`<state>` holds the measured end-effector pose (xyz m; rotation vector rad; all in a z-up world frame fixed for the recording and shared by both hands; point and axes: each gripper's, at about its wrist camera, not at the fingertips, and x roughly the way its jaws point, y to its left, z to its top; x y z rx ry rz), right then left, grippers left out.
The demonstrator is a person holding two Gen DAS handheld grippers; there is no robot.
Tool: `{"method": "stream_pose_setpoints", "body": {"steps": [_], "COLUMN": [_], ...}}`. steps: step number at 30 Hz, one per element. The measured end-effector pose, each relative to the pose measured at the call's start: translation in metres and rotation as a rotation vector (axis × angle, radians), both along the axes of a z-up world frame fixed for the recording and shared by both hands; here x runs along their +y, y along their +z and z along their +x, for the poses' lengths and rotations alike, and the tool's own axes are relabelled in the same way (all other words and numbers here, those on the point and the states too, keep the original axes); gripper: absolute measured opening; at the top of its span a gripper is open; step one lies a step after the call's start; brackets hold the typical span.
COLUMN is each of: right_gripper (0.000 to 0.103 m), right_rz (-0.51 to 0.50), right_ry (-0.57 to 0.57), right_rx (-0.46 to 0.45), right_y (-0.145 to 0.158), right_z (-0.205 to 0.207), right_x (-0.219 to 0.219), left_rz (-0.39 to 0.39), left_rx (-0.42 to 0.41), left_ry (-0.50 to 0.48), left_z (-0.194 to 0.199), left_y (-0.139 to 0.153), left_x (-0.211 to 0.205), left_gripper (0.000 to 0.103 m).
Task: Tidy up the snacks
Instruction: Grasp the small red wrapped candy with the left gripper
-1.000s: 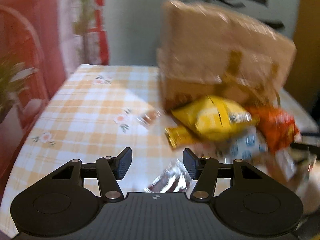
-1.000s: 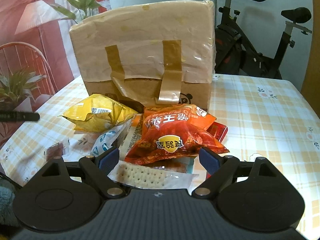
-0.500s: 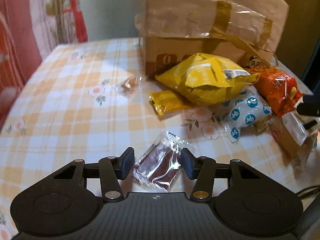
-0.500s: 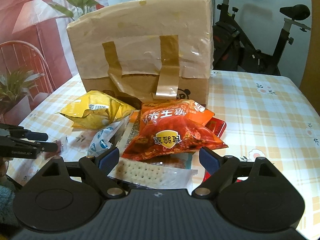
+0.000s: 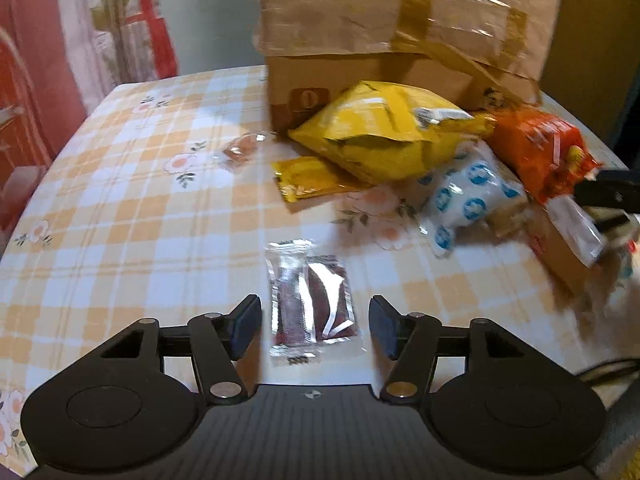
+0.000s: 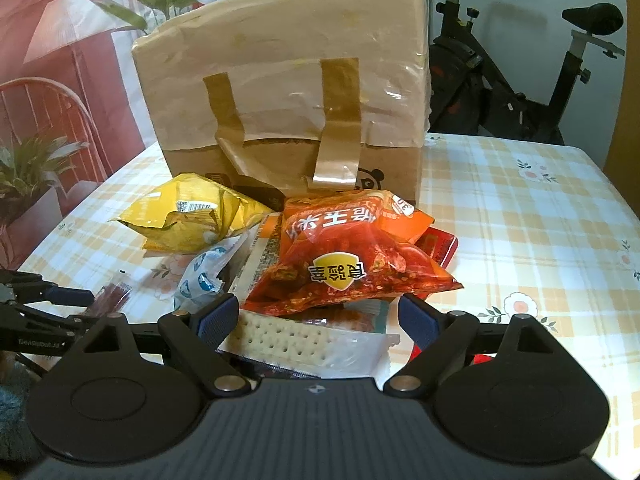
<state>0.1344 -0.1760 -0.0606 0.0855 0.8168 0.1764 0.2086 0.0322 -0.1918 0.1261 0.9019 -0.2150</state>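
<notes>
We judge sorting barely begun: left gripper jaws opening around small dark-red clear-wrapped sachet, untouched; right gripper spread; snack pile remains.

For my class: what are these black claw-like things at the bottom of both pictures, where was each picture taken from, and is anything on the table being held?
Each black claw is a hand-held two-finger gripper, one in each of a person's hands, with a camera looking forward along its fingers. So each picture is one gripper's own view.

In the left-hand view, the left gripper is opening, with a small dark snack packet lying on the checked tablecloth between its fingers, not pinched.

In the right-hand view, the right gripper stands wide open over a cracker packet, holding nothing. Beyond it lie an orange-red snack bag, a yellow bag, a blue-dotted white packet and a taped cardboard box.
</notes>
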Motion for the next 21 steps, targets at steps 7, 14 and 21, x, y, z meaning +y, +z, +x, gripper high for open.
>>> {"method": "stream_pose_setpoints", "body": {"steps": [7,14,21], "right_gripper": [0.089,0.088,0.087], "right_rz": [0.006,-0.003,-0.019], "right_ry": [-0.006,-0.008,-0.058], "right_rx": [0.003,-0.006,-0.039], "right_y": [-0.001,0.001,0.008], "right_z": [0.0,0.0,0.003], "right_x": [-0.002,-0.001,-0.011], "left_rz": [-0.004,0.02,-0.06], "left_rx": [-0.03,-0.072,-0.11], "left_ry": [0.024,0.047,0.116], "left_z": [0.004,-0.002,-0.006], "left_y": [0.0,0.005,0.024], "left_x": [0.0,-0.002,0.009], "left_gripper": [0.044,0.039,0.039]}}
